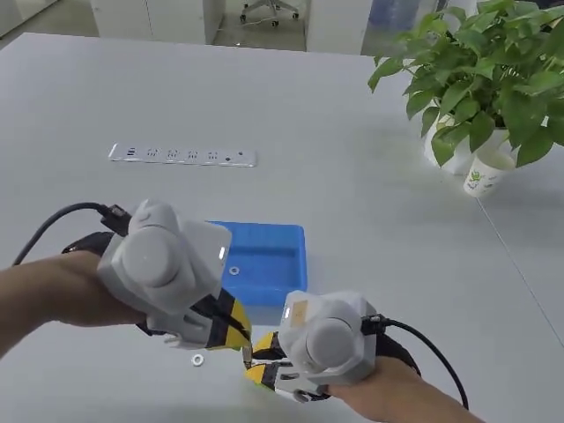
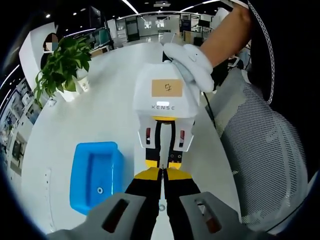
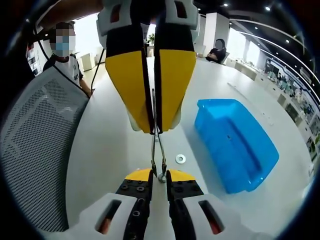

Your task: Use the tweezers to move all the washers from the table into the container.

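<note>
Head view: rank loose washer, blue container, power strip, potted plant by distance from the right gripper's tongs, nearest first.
1. Loose washer, on the table just left of the right gripper.
2. Blue container, just beyond.
3. Power strip, far left.
4. Potted plant, far right.

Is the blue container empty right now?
No, one washer lies on the floor of the blue container in the head view.

head: above, down | gripper views: low, face-to-face, close | shared: container [image 1: 278, 251]
</note>
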Demonstrator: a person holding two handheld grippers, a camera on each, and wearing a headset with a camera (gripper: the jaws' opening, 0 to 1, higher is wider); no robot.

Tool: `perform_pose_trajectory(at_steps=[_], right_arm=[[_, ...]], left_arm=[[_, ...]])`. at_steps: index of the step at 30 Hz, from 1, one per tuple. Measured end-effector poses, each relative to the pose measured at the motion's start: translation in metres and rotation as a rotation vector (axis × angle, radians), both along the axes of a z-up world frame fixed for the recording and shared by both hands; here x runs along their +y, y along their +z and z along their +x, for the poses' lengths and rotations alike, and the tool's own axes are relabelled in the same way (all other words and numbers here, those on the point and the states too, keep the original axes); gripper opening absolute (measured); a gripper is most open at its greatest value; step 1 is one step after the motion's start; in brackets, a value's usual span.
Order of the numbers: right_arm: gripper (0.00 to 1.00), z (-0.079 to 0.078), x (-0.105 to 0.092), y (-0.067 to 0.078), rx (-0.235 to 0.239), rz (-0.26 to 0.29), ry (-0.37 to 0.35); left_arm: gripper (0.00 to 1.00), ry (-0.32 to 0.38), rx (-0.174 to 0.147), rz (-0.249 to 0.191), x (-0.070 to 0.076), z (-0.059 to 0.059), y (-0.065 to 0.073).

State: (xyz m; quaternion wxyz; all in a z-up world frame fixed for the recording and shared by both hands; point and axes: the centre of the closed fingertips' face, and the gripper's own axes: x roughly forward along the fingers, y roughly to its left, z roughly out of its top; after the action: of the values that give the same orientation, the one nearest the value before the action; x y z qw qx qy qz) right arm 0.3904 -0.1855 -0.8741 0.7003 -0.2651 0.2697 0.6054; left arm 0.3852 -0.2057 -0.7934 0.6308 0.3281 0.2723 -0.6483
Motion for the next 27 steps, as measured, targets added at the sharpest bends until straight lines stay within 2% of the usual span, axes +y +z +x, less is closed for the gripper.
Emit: perform_pose_trajectory(at_steps=[27], right_arm=[[0.1,-0.0004,0.0034,-0.0004,0.032,0.024,-0.008]], left_arm=[[0.05,0.004,0.019,-0.008,-0.0007,0.0007,-0.0014]])
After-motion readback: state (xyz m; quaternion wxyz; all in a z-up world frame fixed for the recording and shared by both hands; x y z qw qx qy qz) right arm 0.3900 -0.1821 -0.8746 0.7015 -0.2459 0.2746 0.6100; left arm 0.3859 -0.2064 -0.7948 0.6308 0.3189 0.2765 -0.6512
